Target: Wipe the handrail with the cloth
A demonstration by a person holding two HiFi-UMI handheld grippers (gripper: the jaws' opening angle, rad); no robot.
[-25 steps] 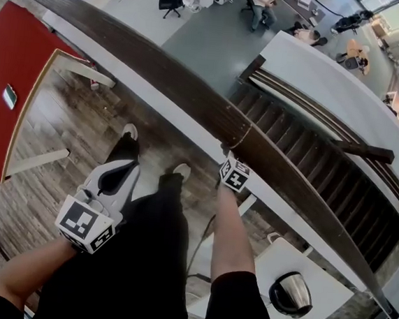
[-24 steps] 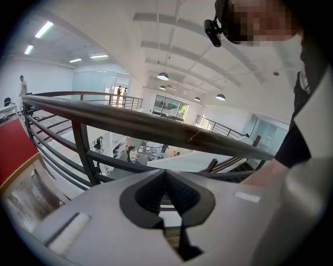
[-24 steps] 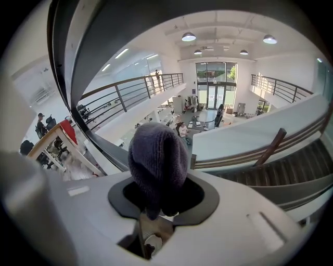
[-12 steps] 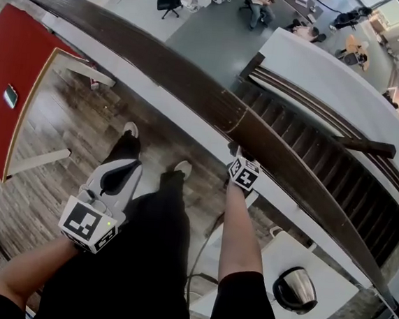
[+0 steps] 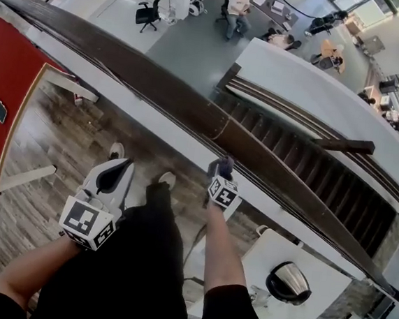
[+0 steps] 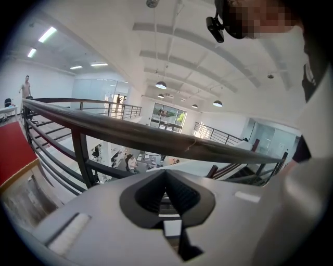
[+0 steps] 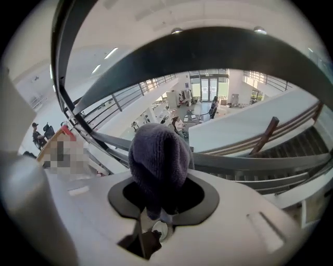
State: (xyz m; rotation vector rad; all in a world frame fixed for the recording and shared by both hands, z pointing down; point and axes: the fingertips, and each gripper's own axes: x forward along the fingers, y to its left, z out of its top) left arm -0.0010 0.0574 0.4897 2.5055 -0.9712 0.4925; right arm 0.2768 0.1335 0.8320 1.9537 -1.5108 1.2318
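Observation:
The dark wooden handrail (image 5: 157, 88) runs diagonally from upper left to lower right in the head view. It also arcs across the left gripper view (image 6: 130, 136) and looms close overhead in the right gripper view (image 7: 208, 49). My right gripper (image 5: 221, 173) (image 7: 160, 193) is shut on a bunched dark grey cloth (image 5: 221, 166) (image 7: 158, 158). It sits just below the rail on my side, with a gap between cloth and rail. My left gripper (image 5: 119, 167) (image 6: 166, 195) is shut and holds nothing, low and to the left, well short of the rail.
Thin rail bars (image 6: 80, 156) run under the handrail. Beyond it lie a staircase (image 5: 310, 173) and a lower floor with seated people and chairs (image 5: 235, 4). A red surface (image 5: 2, 94) is at left. A white table (image 5: 316, 300) with a metal kettle (image 5: 288, 283) stands at lower right.
My right gripper has drawn back from the handrail toward my body, and the cloth now shows clear of the rail. The left gripper has stayed put.

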